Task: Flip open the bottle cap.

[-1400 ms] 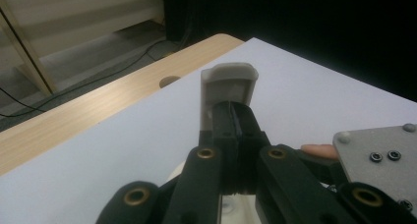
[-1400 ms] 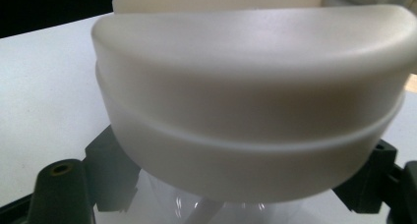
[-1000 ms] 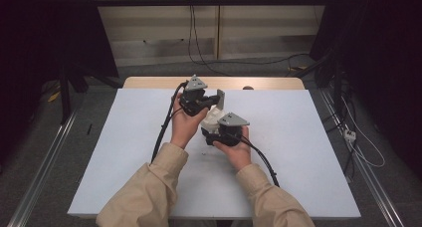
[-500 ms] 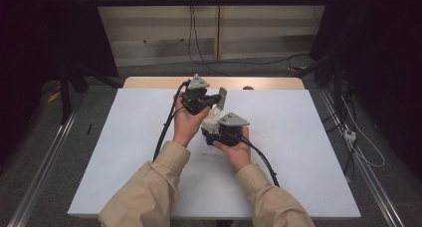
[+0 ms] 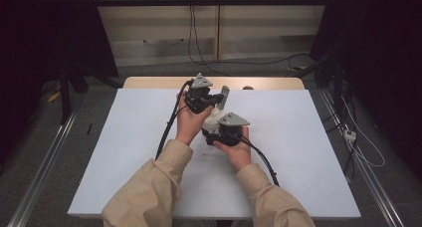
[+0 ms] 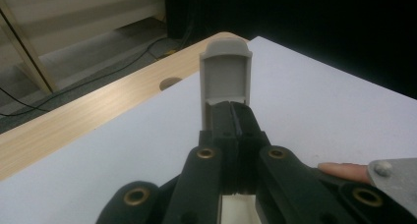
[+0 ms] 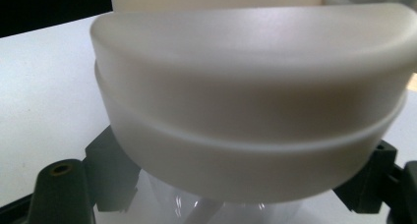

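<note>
My left gripper (image 6: 231, 117) has its black jaws pressed together, pinching the lower edge of a grey flip-up lid flap (image 6: 225, 76) that stands upright above the tips. In the high view that left gripper (image 5: 213, 98) sits just beyond the middle of the tabletop (image 5: 124, 152), with the flap (image 5: 225, 93) rising at its right side.

My right gripper (image 5: 217, 131) is nearer to me and slightly right, clamped narrowly around a container (image 5: 215, 118) that stands between the two hands. In the right gripper view the jaws close on either side of the clear body (image 7: 206, 207) just under the broad milky-white cap (image 7: 251, 101), which looms close to the camera. The body is see-through, and a pale tube-like piece shows inside it; I cannot tell whether it holds anything else.

The two grippers are close together, the left one at the container's far top, the right one at its near side. Around them the pale blue-white tabletop spreads outward, with a wooden strip (image 6: 74, 121) along the far edge carrying a round hole (image 6: 170, 83). Cables (image 5: 166, 130) trail back from both grippers toward my sleeves.
</note>
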Motion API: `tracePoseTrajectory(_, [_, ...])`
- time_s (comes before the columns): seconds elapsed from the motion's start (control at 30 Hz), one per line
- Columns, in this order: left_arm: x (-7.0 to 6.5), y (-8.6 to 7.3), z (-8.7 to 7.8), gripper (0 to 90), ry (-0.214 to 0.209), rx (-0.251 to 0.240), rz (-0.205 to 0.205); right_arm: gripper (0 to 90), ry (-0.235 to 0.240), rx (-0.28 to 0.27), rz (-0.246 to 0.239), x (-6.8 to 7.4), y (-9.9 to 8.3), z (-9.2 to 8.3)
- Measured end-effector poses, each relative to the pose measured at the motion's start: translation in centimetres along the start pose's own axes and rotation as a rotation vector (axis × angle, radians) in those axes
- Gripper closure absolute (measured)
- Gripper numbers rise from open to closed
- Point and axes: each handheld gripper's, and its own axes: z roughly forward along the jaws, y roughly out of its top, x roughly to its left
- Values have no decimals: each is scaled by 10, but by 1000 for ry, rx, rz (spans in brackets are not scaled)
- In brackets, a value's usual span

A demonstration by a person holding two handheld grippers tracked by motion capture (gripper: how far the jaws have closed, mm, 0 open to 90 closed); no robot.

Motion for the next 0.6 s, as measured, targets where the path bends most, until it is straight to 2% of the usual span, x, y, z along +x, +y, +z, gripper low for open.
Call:
tracePoseTrajectory(0.1, [0,0,3,900,-1,-3,-2,187,1,0,0,0,0,0])
tracePoseTrajectory(0.2, [1,-1,5,900,-1,14,4,187,2,-1,0,0,0,0])
tracePoseTrajectory(0.43, [0,-1,9,900,-4,10,-6,187,4,0,2,-1,0,0])
tracePoseTrajectory(0.6, [0,1,9,900,3,16,7,187,5,-1,3,-1,0,0])
